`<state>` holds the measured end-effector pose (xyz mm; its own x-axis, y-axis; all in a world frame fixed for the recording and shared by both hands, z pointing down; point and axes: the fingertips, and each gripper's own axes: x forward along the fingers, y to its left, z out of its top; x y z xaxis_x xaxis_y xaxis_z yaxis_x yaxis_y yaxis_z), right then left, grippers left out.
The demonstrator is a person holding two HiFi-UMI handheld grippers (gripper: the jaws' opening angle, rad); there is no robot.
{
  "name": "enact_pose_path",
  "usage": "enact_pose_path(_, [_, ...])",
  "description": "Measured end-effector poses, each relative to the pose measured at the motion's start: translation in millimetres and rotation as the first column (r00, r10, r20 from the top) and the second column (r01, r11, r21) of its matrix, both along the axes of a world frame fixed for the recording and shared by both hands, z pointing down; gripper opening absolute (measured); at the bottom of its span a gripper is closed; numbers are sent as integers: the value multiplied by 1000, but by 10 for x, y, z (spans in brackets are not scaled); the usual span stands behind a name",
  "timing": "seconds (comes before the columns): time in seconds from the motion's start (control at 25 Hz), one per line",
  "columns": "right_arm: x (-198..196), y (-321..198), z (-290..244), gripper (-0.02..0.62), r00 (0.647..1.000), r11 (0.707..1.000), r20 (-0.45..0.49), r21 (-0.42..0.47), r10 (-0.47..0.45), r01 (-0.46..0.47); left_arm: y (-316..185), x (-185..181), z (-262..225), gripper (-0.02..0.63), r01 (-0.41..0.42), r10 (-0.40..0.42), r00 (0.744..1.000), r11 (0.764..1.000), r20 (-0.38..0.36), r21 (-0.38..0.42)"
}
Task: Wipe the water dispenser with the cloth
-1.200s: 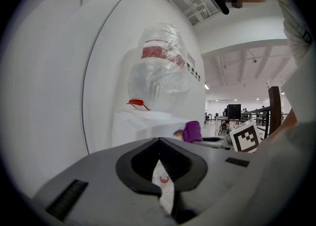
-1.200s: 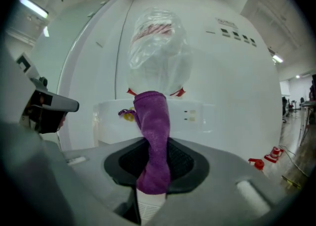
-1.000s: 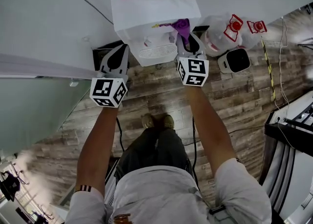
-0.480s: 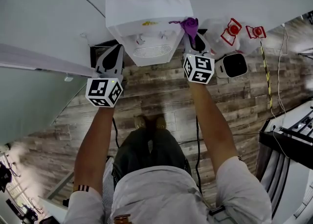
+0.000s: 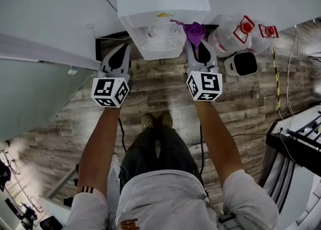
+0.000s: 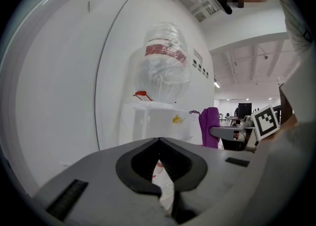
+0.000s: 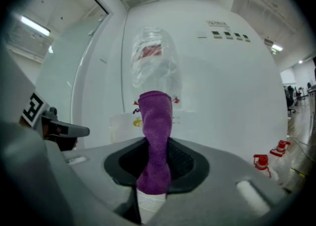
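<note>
The white water dispenser (image 5: pixel 163 15) stands against the wall with a clear bottle (image 6: pixel 163 64) on top; it also shows as the dispenser (image 7: pixel 148 121) behind the cloth. My right gripper (image 5: pixel 196 43) is shut on a purple cloth (image 5: pixel 193 31), which pokes up past the jaws beside the dispenser's front right corner. In the right gripper view the cloth (image 7: pixel 157 138) stands upright between the jaws. My left gripper (image 5: pixel 120 53) is shut with nothing in it, just left of the dispenser's front. The cloth (image 6: pixel 211 127) appears at right in the left gripper view.
Spare water bottles with red caps (image 5: pixel 235 33) and a small white appliance (image 5: pixel 241 63) sit on the wooden floor right of the dispenser. A white wall (image 5: pixel 50 13) runs behind. A black frame (image 5: pixel 296 143) stands at the right edge.
Both grippers have drawn back slightly from the dispenser. The cloth has moved from the tap area to the dispenser's right front corner and sits a little lower.
</note>
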<state>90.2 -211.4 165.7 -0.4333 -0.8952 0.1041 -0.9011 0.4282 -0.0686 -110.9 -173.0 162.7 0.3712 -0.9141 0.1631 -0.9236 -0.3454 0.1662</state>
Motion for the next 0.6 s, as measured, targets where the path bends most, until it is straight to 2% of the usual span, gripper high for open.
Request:
enact_pose_path(0.16, [-770, 297, 115, 98, 994, 994, 28, -3, -106, 107, 42, -167, 149, -2, -2, 2, 1000, 1000, -1, 5])
enact_pose_path(0.28, [-1240, 402, 340, 98, 988, 989, 51, -22, -147, 149, 33, -287, 330, -2, -6, 6, 1000, 1000, 3, 13])
enact_pose_path(0.4, [-1568, 386, 539, 98, 984, 986, 64, -26, -164, 166, 11, -389, 516, -2, -10, 9, 1000, 1000, 17, 18])
enact_pose_path(0.6, [-1945, 195, 801, 98, 980, 980, 32, 1, -198, 198, -76, -445, 744, -2, -32, 30, 999, 999, 33, 42])
